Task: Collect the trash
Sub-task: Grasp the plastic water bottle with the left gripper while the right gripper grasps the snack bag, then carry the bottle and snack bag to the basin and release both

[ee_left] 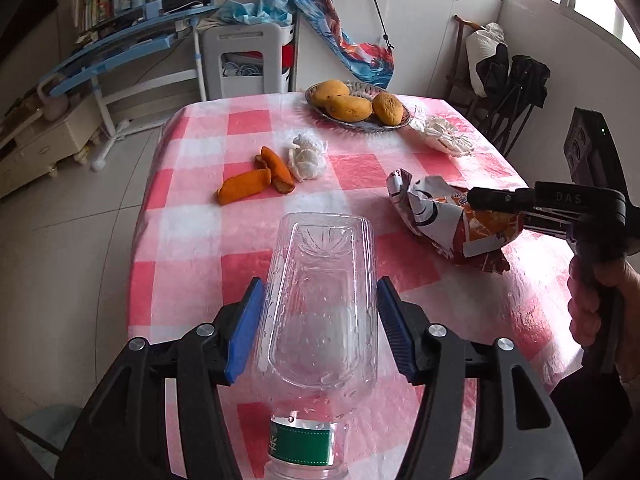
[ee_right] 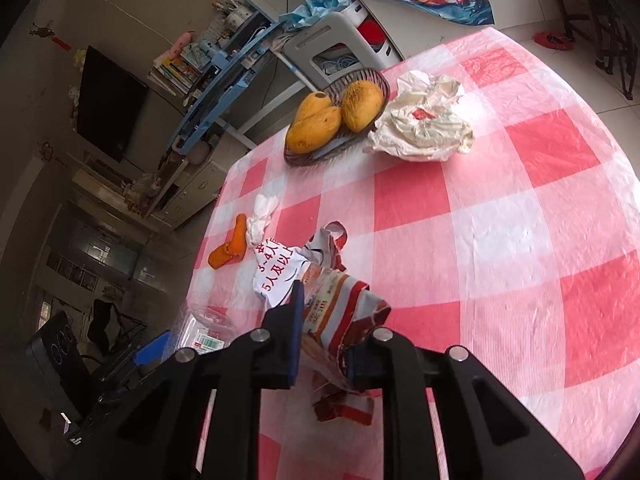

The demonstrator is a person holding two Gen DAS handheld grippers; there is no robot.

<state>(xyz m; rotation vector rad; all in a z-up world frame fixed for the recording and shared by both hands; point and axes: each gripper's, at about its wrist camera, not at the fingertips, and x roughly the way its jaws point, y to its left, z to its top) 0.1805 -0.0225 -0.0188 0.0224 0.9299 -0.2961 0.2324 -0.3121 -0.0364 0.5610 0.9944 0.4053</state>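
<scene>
The left tool (ee_left: 320,332) angled steeply down over the near edge of the bench (ee_left: 400,168), its blue pads (ee_left: 246,332) pressed on the sides of a clear plastic bottle (ee_left: 320,300). The bottle was empty and crumpled, with a green label near its neck (base pointing away from the camera). Beyond it lay orange peel pieces (ee_left: 256,180) touching a wadded white tissue (ee_left: 306,158), then a dish of mangoes (ee_left: 356,106) and a crumpled white bag (ee_left: 442,136). At the right, a hand (ee_left: 596,304) gripped the handle of the right tool (ee_right: 322,344), which pointed down and pinched a torn, crushed orange-and-white wrapper (ee_right: 340,300) on the bench.
</scene>
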